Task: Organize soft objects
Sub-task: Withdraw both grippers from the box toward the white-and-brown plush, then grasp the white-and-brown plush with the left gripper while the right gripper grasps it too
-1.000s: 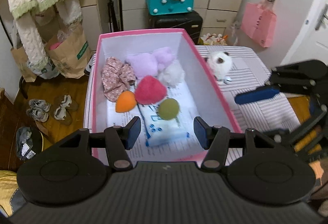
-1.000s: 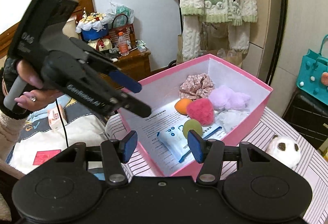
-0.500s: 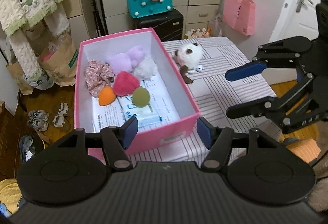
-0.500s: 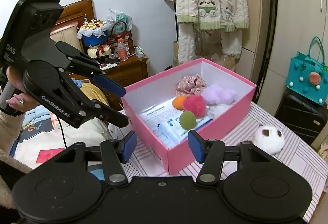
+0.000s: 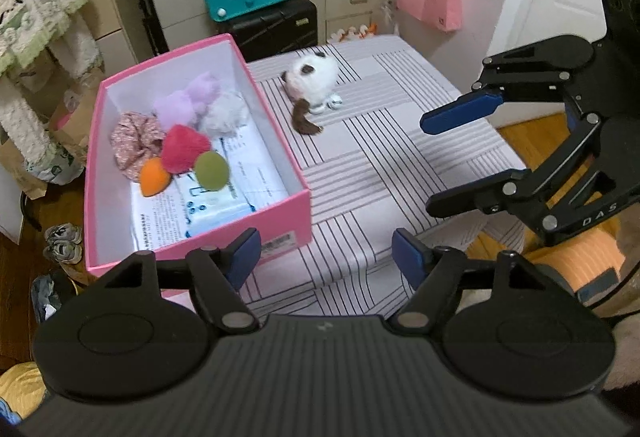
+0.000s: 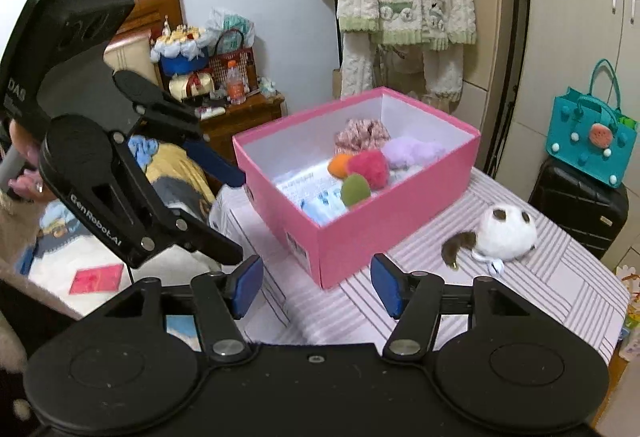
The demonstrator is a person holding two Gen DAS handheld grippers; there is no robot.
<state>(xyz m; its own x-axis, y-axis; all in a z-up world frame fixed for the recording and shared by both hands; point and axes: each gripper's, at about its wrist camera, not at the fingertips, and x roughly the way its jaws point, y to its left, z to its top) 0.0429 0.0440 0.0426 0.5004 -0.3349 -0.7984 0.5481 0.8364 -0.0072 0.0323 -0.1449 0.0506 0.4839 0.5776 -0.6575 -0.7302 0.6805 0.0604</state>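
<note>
a white plush toy (image 6: 507,234) lies on the striped surface (image 5: 384,173) just beside the pink box (image 6: 396,221) (tail towards us). both grippers hover empty, jaws just widened to part-open; the right gripper (image 6: 316,287) looks nearer than the left gripper (image 5: 326,255).

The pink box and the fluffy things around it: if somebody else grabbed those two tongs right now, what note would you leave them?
Left tongs: empty, jaws have just been opening, nothing between them.
Right tongs: empty, jaws have just been opening a little.
Pink box: on the striped table, holding the floral scrunchie, purple pompom, white pompom, red pompom, orange sponge, green sponge and a wipes pack.
Done: those are boxed.
Left: the white plush toy lies on the table beside the box; probably it goes in next.
</note>
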